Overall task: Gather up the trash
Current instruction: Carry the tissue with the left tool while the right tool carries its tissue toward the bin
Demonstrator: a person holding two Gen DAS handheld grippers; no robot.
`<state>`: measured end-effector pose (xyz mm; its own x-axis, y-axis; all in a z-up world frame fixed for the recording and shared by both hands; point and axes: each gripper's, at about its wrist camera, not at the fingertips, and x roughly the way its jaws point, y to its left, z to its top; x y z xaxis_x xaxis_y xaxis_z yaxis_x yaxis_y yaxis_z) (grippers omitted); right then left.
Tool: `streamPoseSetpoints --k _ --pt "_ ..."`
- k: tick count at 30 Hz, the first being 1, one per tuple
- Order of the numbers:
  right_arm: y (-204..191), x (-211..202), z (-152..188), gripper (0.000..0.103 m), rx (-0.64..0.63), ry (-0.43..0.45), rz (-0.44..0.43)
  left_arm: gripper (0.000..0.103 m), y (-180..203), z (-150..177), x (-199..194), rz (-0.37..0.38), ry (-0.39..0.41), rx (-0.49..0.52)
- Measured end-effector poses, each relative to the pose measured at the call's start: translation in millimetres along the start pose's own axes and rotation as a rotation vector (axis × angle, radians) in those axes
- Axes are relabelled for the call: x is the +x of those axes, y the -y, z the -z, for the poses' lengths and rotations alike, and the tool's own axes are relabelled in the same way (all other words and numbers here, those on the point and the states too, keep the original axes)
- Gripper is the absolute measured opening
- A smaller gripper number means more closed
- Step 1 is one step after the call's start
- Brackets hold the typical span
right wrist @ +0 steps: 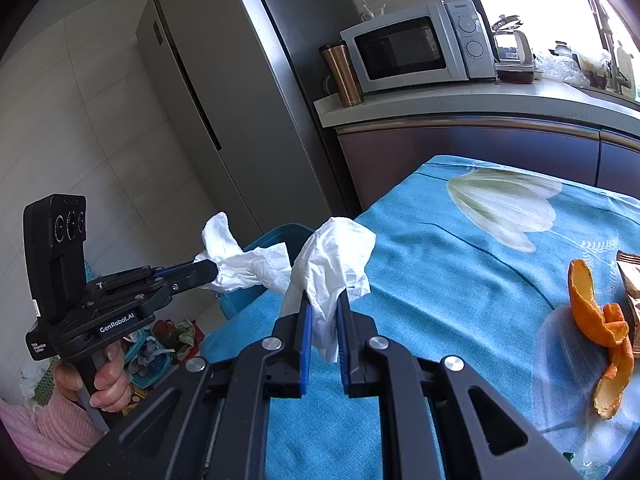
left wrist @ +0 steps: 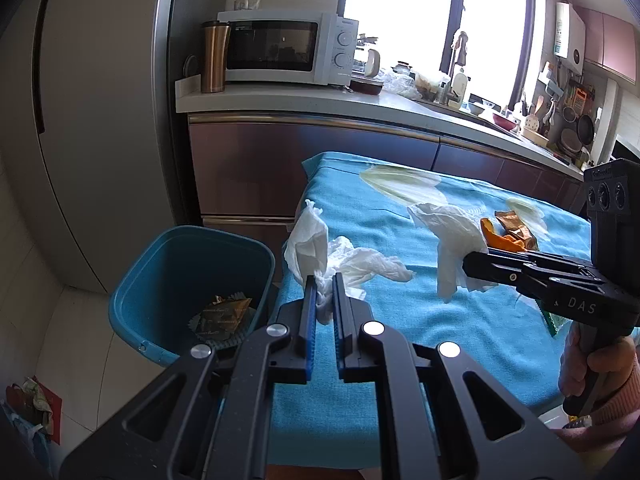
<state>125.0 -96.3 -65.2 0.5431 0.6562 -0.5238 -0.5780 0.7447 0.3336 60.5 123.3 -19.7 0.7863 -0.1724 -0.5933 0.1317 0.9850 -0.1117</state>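
Your left gripper (left wrist: pixel 323 280) is pinching a crumpled white tissue (left wrist: pixel 320 240) between its blue pads; the paper bunches up above the fingertips and trails off toward the table's side. It hangs at the near edge of the blue tablecloth (left wrist: pixel 420 320), just beside the blue trash bin (left wrist: pixel 160 264), which stands on the floor against that edge. A dark printed wrapper (left wrist: pixel 222 316) already lies in the bottom of the bin.

Your right gripper (right wrist: pixel 323 300) is pressed together on a second white tissue (right wrist: pixel 334 252), held up over the tablecloth, farther from the bin than the left one. In the left wrist view this tissue droops from the fingertips without touching the cloth.

Well apart from the bin, on the far side of the tablecloth, lie pieces of orange peel (right wrist: pixel 592 312) with a shiny brown wrapper (left wrist: pixel 516 228) just beside them. Beyond the bin, a white microwave (left wrist: pixel 288 46) and a copper tumbler (left wrist: pixel 214 56) stand on the counter.
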Motion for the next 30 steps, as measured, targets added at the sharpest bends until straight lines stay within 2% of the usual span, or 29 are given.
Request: streamPoseSetpoints --k 16,30 --pt "-28 41 -17 0.01 -0.065 -0.05 -0.063 0.008 -53 0 0 -0.109 0.003 -0.096" --pt "-55 101 -37 0.011 -0.103 -0.143 -0.108 0.008 -98 10 21 -0.193 -0.048 -0.181"
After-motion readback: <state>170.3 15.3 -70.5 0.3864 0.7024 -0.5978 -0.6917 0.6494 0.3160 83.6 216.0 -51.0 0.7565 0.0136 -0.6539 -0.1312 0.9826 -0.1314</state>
